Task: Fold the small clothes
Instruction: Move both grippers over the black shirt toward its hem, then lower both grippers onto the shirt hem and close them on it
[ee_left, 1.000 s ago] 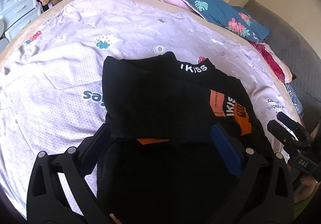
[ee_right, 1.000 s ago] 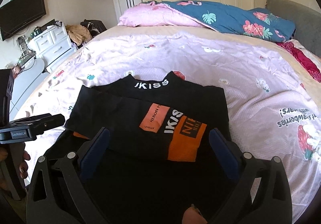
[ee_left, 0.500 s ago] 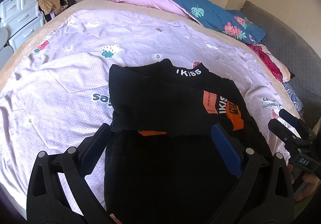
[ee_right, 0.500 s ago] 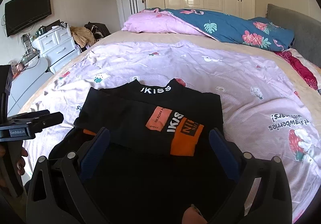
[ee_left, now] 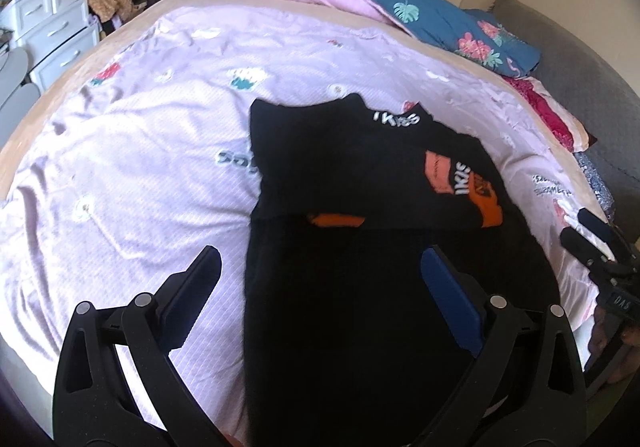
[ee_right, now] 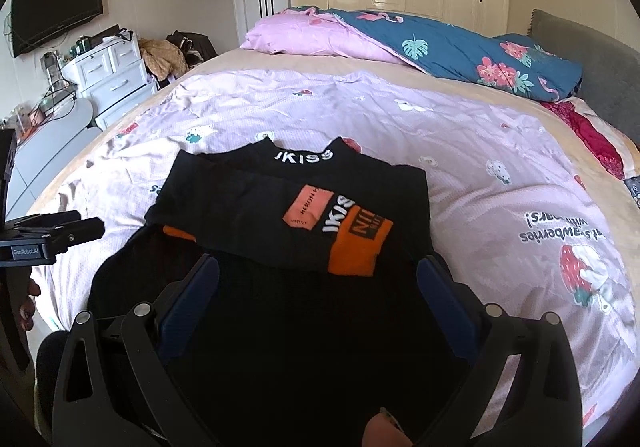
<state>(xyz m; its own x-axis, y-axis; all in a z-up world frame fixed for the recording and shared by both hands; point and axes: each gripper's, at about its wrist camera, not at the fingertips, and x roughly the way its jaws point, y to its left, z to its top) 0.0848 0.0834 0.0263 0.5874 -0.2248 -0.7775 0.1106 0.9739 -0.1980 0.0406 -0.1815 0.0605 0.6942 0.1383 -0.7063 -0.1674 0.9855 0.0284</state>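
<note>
Both claws are wide open and hold nothing. The left claw (ee_left: pixel 320 287) and right claw (ee_right: pixel 318 287) hang low over the black top (ee_right: pixel 292 231), which lies partly folded on the bed (ee_right: pixel 480 151). A crooked grab could bunch the folds up again.

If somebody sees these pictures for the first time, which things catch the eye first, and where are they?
The black shirt with orange patches and white lettering lies in the middle of the lilac bedsheet, partly folded. Both open claws frame it from the near side: the left claw and the right claw, neither holding cloth. At the far end of the bed lies a blue flowered quilt beside a pink one.
</note>
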